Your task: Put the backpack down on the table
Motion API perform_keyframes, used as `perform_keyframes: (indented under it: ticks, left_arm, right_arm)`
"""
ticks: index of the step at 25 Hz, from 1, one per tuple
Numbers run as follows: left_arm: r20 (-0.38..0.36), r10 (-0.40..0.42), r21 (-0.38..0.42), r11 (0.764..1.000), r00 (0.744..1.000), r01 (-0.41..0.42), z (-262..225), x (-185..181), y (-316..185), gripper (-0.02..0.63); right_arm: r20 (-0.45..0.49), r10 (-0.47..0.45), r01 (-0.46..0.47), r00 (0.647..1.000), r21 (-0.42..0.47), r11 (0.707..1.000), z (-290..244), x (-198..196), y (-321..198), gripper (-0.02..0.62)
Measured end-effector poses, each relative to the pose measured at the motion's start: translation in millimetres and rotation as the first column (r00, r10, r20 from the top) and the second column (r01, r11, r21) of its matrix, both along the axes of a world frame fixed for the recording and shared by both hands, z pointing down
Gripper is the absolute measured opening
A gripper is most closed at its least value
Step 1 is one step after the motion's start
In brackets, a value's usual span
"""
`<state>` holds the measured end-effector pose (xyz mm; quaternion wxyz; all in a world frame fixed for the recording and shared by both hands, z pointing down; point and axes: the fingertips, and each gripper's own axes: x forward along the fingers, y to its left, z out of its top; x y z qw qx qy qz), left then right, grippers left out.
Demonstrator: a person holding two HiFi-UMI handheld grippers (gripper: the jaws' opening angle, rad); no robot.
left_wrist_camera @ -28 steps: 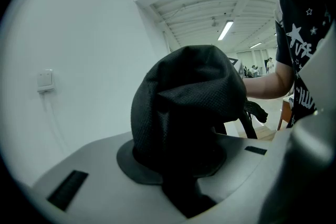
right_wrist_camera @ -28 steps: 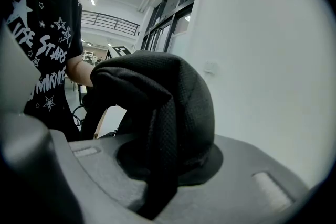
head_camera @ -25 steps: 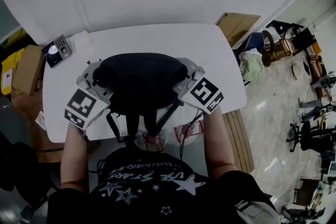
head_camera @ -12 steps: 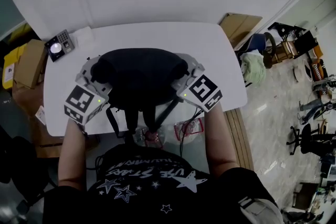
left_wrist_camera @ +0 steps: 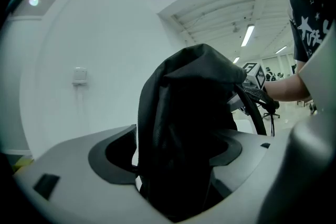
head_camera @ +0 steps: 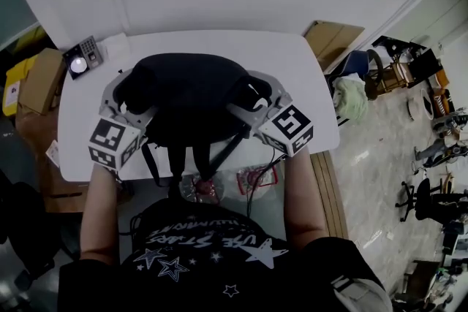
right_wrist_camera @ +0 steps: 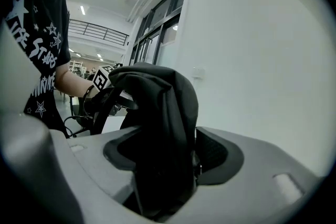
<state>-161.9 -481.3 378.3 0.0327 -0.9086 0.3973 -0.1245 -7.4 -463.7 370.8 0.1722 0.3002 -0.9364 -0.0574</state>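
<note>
The black backpack [head_camera: 186,95] sits upright on the white table [head_camera: 292,69], its straps [head_camera: 179,157] hanging over the near edge. My left gripper [head_camera: 126,100] is at the pack's left side and my right gripper [head_camera: 252,100] at its right side. In the left gripper view a fold of the backpack [left_wrist_camera: 189,113] stands between the jaws of the left gripper [left_wrist_camera: 173,160], which are opening, with a gap at the left pad [left_wrist_camera: 113,157]. In the right gripper view the jaws of the right gripper [right_wrist_camera: 168,157] are opening too, and the backpack's fabric [right_wrist_camera: 163,113] hangs loose between them.
A small keypad device [head_camera: 80,61] and a white box [head_camera: 113,49] lie at the table's far left corner. Cardboard boxes [head_camera: 36,80] stand left of the table and more cardboard [head_camera: 333,36] to its right. Plastic bags [head_camera: 256,179] lie under the near edge. A white wall rises behind.
Both grippers' jaws have spread apart from the backpack's sides. The pack has settled slightly left on the table, and both hands have shifted a little with it.
</note>
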Motion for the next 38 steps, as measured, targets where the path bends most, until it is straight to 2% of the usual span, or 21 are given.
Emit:
perform_keyframes:
  ticks: [2, 6, 11, 15, 18, 22, 28, 29, 30, 33, 34, 35, 37, 38]
  left_arm:
    - [-0.019, -0.03, 0.006, 1.0, 0.999, 0.03, -1.3, -3.0, 2.6, 0.377]
    - [-0.028, -0.082, 0.004, 0.997, 0.996, 0.082, -3.4, -7.7, 13.0, 0.4]
    - [-0.016, -0.228, 0.014, 0.974, 0.974, 0.228, 3.4, -27.5, 24.1, 0.4]
    - [-0.019, -0.307, 0.012, 0.951, 0.951, 0.308, 6.1, -37.0, 42.9, 0.4]
    - [-0.031, -0.336, 0.012, 0.942, 0.942, 0.336, 3.1, -31.3, 59.5, 0.4]
    - [-0.041, -0.361, -0.001, 0.932, 0.932, 0.362, 4.8, -20.3, 86.2, 0.4]
    - [-0.01, -0.381, -0.041, 0.924, 0.925, 0.38, 19.3, -2.0, 136.6, 0.399]
    - [-0.009, -0.383, -0.04, 0.923, 0.924, 0.382, 19.1, 3.2, 146.0, 0.399]
    - [-0.008, -0.384, -0.039, 0.923, 0.923, 0.383, 18.4, 8.5, 154.4, 0.398]
    - [0.002, -0.392, -0.021, 0.92, 0.92, 0.392, 16.3, 20.6, 173.8, 0.397]
    - [0.007, -0.396, -0.016, 0.918, 0.918, 0.397, 16.5, 23.0, 180.0, 0.397]
    - [0.013, -0.398, -0.017, 0.917, 0.917, 0.398, 17.5, 25.1, 186.5, 0.397]
    - [0.022, -0.392, -0.032, 0.919, 0.92, 0.392, 22.2, 29.3, 198.6, 0.39]
    - [0.026, -0.386, -0.041, 0.921, 0.922, 0.387, 25.4, 31.9, 203.5, 0.332]
  right_arm:
    - [0.026, 0.017, -0.017, 1.0, -0.003, 1.0, -1.6, 4.7, 2.0, 0.318]
    - [0.066, 0.052, -0.051, 0.996, -0.018, 0.999, -1.5, 15.3, 11.3, 0.397]
    - [0.076, 0.121, -0.122, 0.99, 0.003, 0.993, 1.5, 37.7, 25.7, 0.4]
    - [0.175, 0.168, -0.172, 0.97, 0.008, 0.985, -7.0, 56.4, 41.2, 0.399]
    - [0.219, 0.182, -0.181, 0.959, -0.021, 0.983, -5.0, 66.1, 54.0, 0.399]
    - [0.203, 0.154, -0.15, 0.967, -0.037, 0.988, 2.3, 69.1, 76.3, 0.397]
    - [0.21, 0.103, -0.092, 0.972, -0.059, 0.994, 13.6, 69.6, 112.3, 0.393]
    - [0.213, 0.097, -0.086, 0.972, -0.059, 0.995, 13.9, 70.7, 118.4, 0.384]
    - [0.216, 0.095, -0.084, 0.972, -0.06, 0.995, 13.9, 72.4, 123.7, 0.329]
    - [0.237, 0.122, -0.11, 0.964, -0.063, 0.992, 13.3, 81.3, 133.7, 0.266]
    - [0.253, 0.141, -0.128, 0.957, -0.067, 0.99, 13.3, 86.1, 135.8, 0.224]
    - [0.274, 0.159, -0.142, 0.949, -0.08, 0.987, 14.1, 90.7, 137.7, 0.186]
    - [0.31, 0.185, -0.151, 0.933, -0.129, 0.98, 19.7, 97.3, 141.9, 0.163]
    - [0.32, 0.194, -0.152, 0.927, -0.152, 0.977, 23.6, 99.9, 144.4, 0.155]
